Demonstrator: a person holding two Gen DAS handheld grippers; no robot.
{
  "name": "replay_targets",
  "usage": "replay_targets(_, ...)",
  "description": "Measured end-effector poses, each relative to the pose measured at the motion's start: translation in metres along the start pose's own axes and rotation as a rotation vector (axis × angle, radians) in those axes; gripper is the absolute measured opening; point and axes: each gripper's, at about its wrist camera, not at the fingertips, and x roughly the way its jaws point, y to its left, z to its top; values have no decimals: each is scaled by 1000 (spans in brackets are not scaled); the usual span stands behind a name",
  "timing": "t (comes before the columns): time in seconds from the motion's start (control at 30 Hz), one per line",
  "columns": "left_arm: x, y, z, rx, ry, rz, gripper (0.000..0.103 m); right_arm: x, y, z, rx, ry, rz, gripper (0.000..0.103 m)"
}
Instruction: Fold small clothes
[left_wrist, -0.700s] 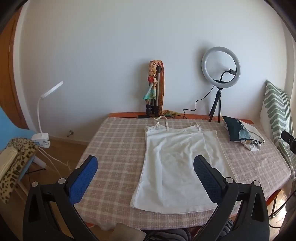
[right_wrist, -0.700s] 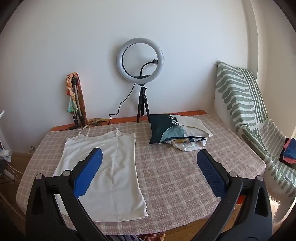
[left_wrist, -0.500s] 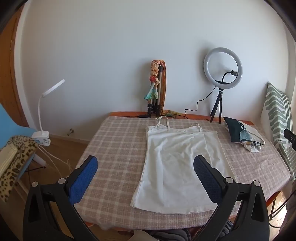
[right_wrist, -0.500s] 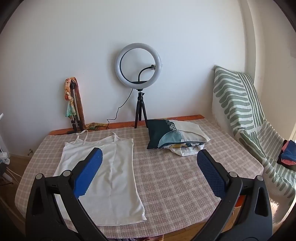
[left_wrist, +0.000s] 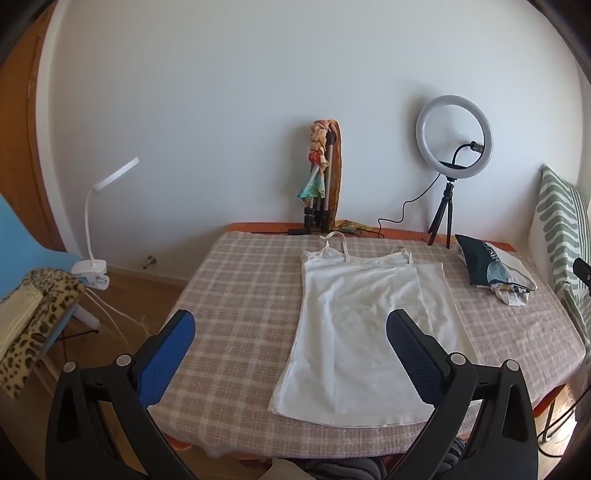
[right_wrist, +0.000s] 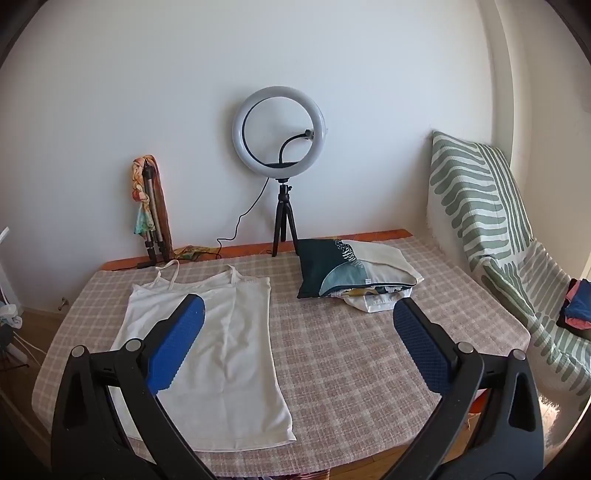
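A white strappy top (left_wrist: 354, 325) lies flat on the checked tablecloth (left_wrist: 240, 295), straps toward the wall, hem toward me. It also shows in the right wrist view (right_wrist: 229, 332). My left gripper (left_wrist: 290, 332) is open and empty, held above the table's near edge, with the top's left half between its blue fingers. My right gripper (right_wrist: 299, 321) is open and empty, held above the near edge to the right of the top.
A folded pile of dark and cream clothes (right_wrist: 354, 275) lies at the back right. A ring light on a tripod (right_wrist: 280, 155) and a folded tripod with a scarf (right_wrist: 149, 214) stand by the wall. A green-striped cushion (right_wrist: 480, 206) is at right. A desk lamp (left_wrist: 99, 221) stands left.
Both grippers have drawn back and risen a little, so the table looks slightly farther and lower. The top has not moved and both grippers stay open.
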Motion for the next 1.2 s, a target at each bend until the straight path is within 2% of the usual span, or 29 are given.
replay_targets(1.2, -3, 0, 4, -11, -11, 9, 103, 5, 2, -7, 10, 23, 27, 103)
